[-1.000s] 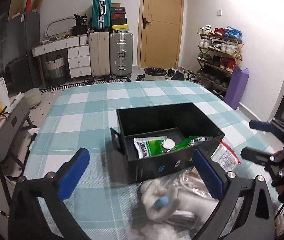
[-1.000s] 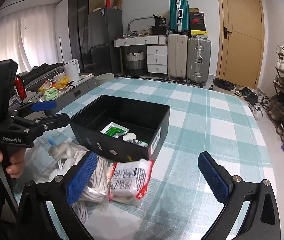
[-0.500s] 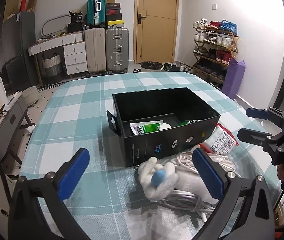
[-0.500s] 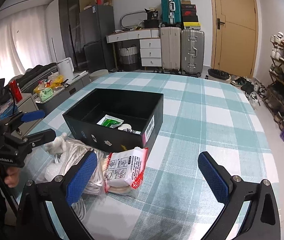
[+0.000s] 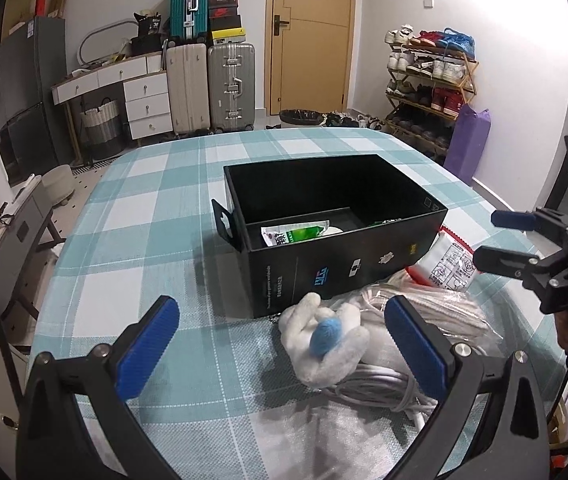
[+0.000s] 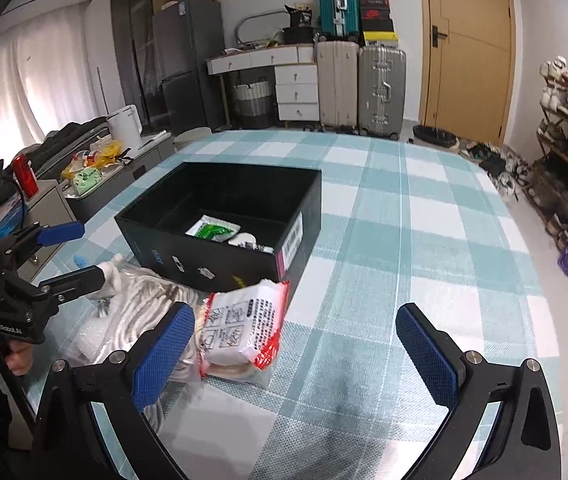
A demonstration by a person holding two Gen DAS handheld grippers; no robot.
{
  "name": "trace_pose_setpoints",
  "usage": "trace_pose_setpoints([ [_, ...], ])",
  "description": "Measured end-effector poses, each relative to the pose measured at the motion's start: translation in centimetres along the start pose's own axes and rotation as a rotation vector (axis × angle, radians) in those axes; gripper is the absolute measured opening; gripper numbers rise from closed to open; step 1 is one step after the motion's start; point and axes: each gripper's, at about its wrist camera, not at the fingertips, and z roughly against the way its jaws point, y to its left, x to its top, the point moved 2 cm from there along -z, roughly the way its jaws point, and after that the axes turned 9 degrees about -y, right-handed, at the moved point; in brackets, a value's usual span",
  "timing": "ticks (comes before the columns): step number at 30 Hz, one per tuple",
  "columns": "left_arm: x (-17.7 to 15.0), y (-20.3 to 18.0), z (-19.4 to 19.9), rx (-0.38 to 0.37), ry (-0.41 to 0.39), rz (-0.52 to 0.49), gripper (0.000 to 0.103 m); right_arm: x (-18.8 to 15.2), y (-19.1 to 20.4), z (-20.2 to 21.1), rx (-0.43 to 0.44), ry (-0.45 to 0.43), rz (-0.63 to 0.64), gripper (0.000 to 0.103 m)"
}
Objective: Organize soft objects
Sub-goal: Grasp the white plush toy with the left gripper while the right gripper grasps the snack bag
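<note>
Fingers of both the left gripper (image 5: 281, 346) and right gripper (image 6: 298, 354) gape wide, holding nothing; only the left view shows the white plush toy (image 5: 324, 340) whole.

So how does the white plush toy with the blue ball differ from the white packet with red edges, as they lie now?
The white plush toy with the blue ball is fuzzy, lumpy and unwrapped; the white packet with red edges is smooth printed plastic, flat and pillow-shaped. The toy rests on the bagged white rope coil near the black box's open flap end, while the packet leans at the box's opposite corner. Both lie outside the box, ungripped.
</note>
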Motion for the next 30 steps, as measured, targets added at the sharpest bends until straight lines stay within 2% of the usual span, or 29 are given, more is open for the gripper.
trace_pose_setpoints([
  [7, -0.3, 0.1, -0.5, 0.004, 0.03, -0.014, 0.103, -0.4, -0.3, -0.9, 0.009, 0.019, -0.022, 0.102],
  [13, -0.6, 0.7, -1.0, -0.021, 0.069, 0.028, 0.103, -0.6, -0.3, -1.3, 0.029, 0.023, -0.035, 0.102],
  [16, -0.7, 0.8, -1.0, -0.061, 0.078, 0.046, 0.103, -0.8, -0.1, -1.6, 0.037, 0.031, -0.031, 0.099],
  [21, -0.9, 0.4, -1.0, -0.084, 0.089, 0.038, 0.102, -1.0, 0.4, -2.0, 0.067, 0.042, -0.029, 0.087],
  [24, -1.0, 0.3, -1.1, -0.096, 0.096, 0.039, 0.101, -1.1, 0.5, -2.1, 0.08, 0.046, -0.029, 0.085],
  [26, -0.9, 0.3, -1.0, -0.101, 0.093, 0.044, 0.098, -1.1, 0.7, -2.2, 0.091, 0.05, -0.028, 0.082],
  [30, -1.0, 0.3, -1.0, -0.126, 0.098, 0.056, 0.085, -1.3, 0.8, -2.4, 0.114, 0.062, -0.038, 0.072],
])
